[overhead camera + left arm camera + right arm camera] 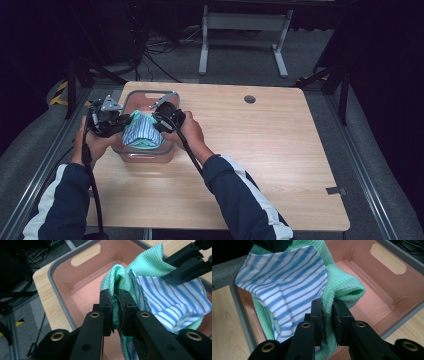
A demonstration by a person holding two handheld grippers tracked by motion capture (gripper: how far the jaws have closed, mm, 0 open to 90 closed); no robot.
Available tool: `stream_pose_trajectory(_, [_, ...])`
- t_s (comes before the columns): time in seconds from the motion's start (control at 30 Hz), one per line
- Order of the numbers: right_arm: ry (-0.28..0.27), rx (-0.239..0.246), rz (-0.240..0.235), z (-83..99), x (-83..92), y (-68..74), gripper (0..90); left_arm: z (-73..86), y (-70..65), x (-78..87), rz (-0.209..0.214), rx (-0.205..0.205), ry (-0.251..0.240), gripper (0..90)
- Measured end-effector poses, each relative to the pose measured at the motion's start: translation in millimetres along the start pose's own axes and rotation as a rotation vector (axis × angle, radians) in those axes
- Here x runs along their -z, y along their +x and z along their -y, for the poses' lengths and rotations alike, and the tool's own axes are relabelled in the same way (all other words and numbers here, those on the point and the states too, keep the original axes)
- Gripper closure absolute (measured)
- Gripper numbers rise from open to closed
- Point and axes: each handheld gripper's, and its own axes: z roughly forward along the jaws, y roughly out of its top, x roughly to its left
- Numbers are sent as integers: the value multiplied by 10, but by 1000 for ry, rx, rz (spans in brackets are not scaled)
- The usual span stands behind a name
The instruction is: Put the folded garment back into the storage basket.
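A cloth (143,131), green waffle weave with a blue-and-white striped side, hangs over a pink bin with a grey rim (148,94) at the table's left. My left gripper (121,121) pinches its left edge; in the left gripper view the jaws are shut on a green fold (115,302) of the cloth (172,300). My right gripper (159,121) holds the right edge; in the right gripper view it (328,312) is shut on the cloth (284,282) above the bin's inside (374,302).
The bin (82,272) holds nothing under the cloth that I can see. Bare wooden table (260,150) spreads to the right, with a round cable hole (249,99). A white desk frame (245,30) stands on the floor beyond.
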Motion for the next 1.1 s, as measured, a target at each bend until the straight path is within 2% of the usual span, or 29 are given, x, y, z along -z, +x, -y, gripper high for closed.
stream_pose_trajectory(0.1, [6,-1,-3,10,-46,-9,793,17,-4,-47,-11,-3,4,824])
stream_pose_trajectory(0.17, [13,-6,2,20,-76,-20,792,23,-6,-73,-2,-1,18,824])
stream_pose_trajectory(0.4, [33,-23,11,77,-172,-66,790,32,-29,-164,0,2,18,823])
stream_pose_trajectory(0.57, [39,-21,9,102,-193,-63,789,57,-43,-208,-6,2,35,821])
stream_pose_trajectory(0.63, [42,-22,4,112,-199,-58,787,69,-45,-223,-10,5,25,820])
stream_pose_trajectory(0.7, [47,-22,4,124,-207,-58,782,68,-46,-222,-11,0,42,815])
stream_pose_trajectory(0.8, [53,-18,10,144,-210,-60,768,72,-53,-225,-24,2,38,779])
stream_pose_trajectory(1.1, [47,-16,19,182,-183,-59,730,64,-71,-168,-20,13,13,669])
